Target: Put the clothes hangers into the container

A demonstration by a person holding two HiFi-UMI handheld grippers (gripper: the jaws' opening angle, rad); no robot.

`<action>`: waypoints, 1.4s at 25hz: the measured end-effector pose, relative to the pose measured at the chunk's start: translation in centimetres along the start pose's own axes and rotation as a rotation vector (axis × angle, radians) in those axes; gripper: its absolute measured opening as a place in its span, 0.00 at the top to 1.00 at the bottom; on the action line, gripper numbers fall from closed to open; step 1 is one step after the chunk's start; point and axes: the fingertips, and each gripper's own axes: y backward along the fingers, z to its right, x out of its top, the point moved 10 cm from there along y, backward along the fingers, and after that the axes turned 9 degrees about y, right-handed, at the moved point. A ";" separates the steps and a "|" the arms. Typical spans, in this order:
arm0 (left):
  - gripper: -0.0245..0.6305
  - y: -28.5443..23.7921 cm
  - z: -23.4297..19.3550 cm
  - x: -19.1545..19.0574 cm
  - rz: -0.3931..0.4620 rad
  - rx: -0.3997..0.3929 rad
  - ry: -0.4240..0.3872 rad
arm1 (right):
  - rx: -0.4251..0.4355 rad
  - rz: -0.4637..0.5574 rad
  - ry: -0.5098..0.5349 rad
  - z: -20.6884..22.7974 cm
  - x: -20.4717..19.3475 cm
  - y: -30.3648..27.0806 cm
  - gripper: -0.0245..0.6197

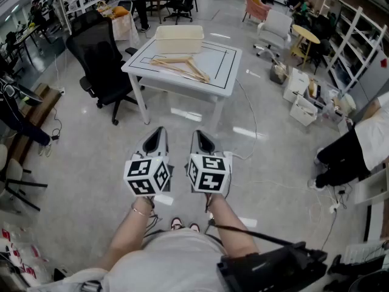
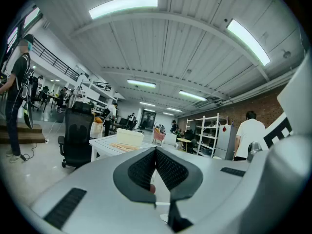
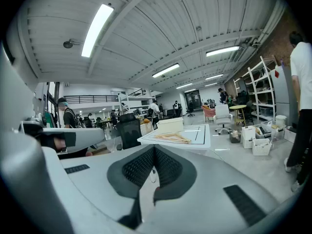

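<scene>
Several wooden clothes hangers (image 1: 181,67) lie in a loose pile on a white table (image 1: 219,72) across the room. Just behind them stands a cream rectangular container (image 1: 179,39). My left gripper (image 1: 159,132) and right gripper (image 1: 199,135) are held side by side over the floor, well short of the table. Both are shut with nothing between the jaws. The left gripper view shows its jaw tips (image 2: 156,150) meeting, with the container (image 2: 129,138) and hangers (image 2: 122,147) far off. In the right gripper view the jaw tips (image 3: 154,147) touch below the distant hangers (image 3: 171,138) and container (image 3: 169,125).
A black office chair (image 1: 100,56) stands at the table's left. White bins (image 1: 301,99) and a round yellow table (image 1: 306,36) sit to its right. A person (image 1: 358,148) stands at the right edge, with cables (image 1: 255,126) on the grey floor.
</scene>
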 end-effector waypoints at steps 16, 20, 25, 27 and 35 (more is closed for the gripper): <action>0.95 -0.8 -2.4 0.8 0.006 -0.012 0.030 | 0.071 0.055 -0.031 -1.5 0.4 -1.7 0.94; 0.95 -1.8 -3.8 1.4 -0.004 -0.040 0.022 | 0.094 0.081 -0.030 -2.4 1.1 -3.2 0.94; 0.95 -3.8 -5.4 2.2 -0.013 -0.064 0.022 | 0.041 0.076 0.042 -3.0 1.7 -5.1 0.94; 0.95 -4.7 -5.8 2.2 -0.023 -0.070 0.023 | 0.018 0.072 0.066 -2.7 1.7 -5.9 0.94; 0.95 -9.0 -7.5 2.0 -0.041 -0.070 0.027 | 0.051 0.063 0.089 -1.7 1.9 -10.1 0.94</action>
